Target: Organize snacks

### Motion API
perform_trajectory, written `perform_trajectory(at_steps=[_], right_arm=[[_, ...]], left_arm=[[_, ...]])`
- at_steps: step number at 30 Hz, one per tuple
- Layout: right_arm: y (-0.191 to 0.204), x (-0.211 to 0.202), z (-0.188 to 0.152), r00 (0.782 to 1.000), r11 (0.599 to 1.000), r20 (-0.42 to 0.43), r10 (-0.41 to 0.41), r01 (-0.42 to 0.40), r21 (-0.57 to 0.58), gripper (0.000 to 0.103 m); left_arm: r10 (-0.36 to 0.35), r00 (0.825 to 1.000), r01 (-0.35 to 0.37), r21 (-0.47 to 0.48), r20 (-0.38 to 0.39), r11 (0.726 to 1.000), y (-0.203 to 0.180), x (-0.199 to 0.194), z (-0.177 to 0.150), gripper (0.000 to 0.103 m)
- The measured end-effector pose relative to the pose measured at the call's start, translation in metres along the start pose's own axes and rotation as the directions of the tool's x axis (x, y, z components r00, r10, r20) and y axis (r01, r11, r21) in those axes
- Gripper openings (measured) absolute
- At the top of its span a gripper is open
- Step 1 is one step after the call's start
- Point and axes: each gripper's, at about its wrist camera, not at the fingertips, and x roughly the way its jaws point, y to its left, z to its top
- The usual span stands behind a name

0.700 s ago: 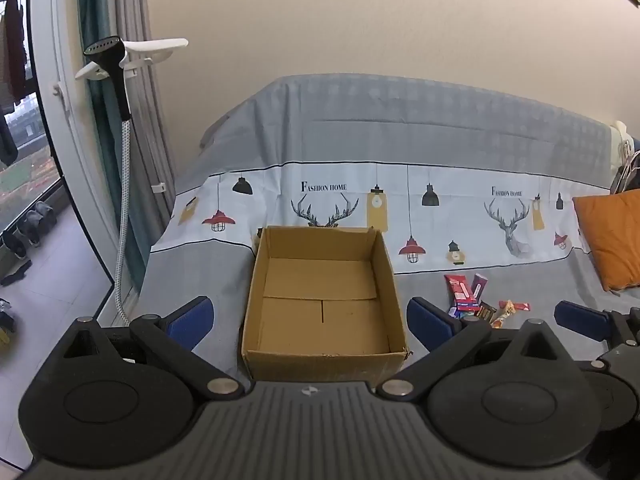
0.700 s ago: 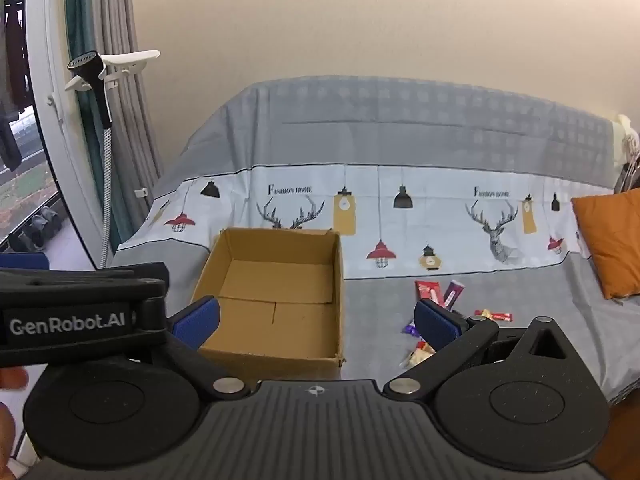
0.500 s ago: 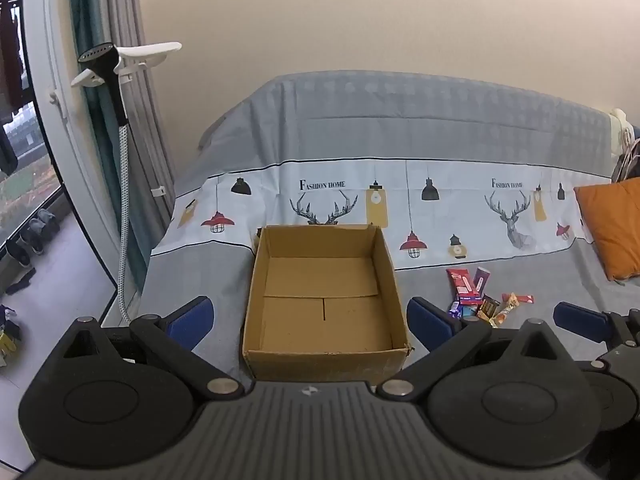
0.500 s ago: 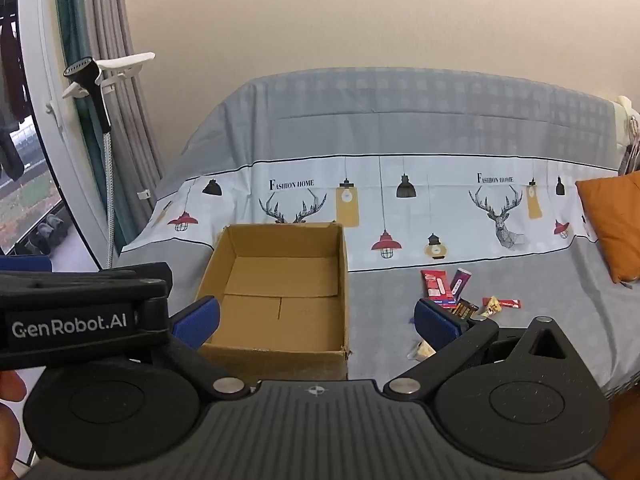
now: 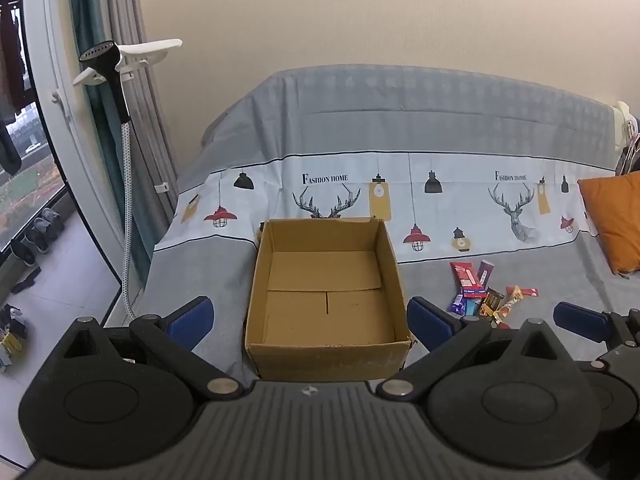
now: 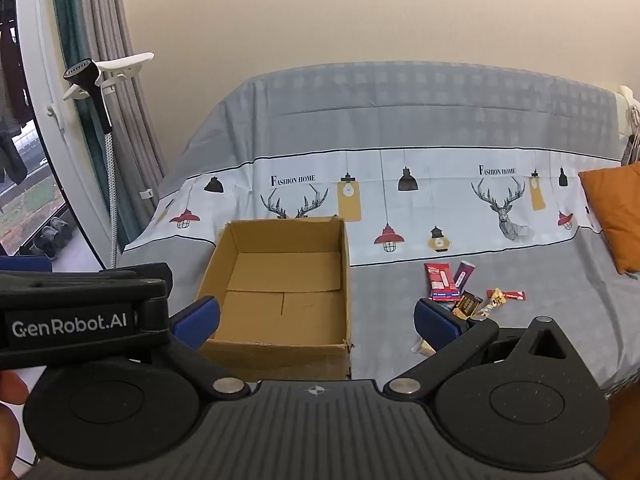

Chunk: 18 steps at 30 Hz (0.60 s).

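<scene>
An open, empty cardboard box [image 5: 326, 292] sits on the covered sofa; it also shows in the right wrist view [image 6: 280, 292]. A small heap of wrapped snack bars [image 5: 482, 290] lies on the seat to the box's right, also seen in the right wrist view [image 6: 460, 288]. My left gripper [image 5: 308, 318] is open and empty, its fingers to either side of the box, short of it. My right gripper [image 6: 316, 318] is open and empty, held back from the sofa, with the snacks just beyond its right finger [image 6: 436, 322].
A grey patterned cover [image 5: 400, 184] drapes the sofa. An orange cushion [image 5: 612, 220] lies at the right end. A garment steamer on a stand [image 5: 116, 80] and curtains stand left, by the window. The left gripper's body [image 6: 80, 312] shows at the left of the right wrist view.
Both cameras have shifted slightly, so the box and snacks sit a little lower and nearer in view. Both grippers stay open and empty.
</scene>
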Motion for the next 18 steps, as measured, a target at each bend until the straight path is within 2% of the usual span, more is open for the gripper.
perform_trajectory(at_steps=[18], right_arm=[[-0.0008, 0.0016, -0.0019, 1.0, 1.0, -0.016, 0.01, -0.01, -0.009, 0.103]], left_arm=[[0.006, 1.0, -0.006, -0.006, -0.012, 1.0, -0.0018, 0.0032, -0.0049, 0.103]])
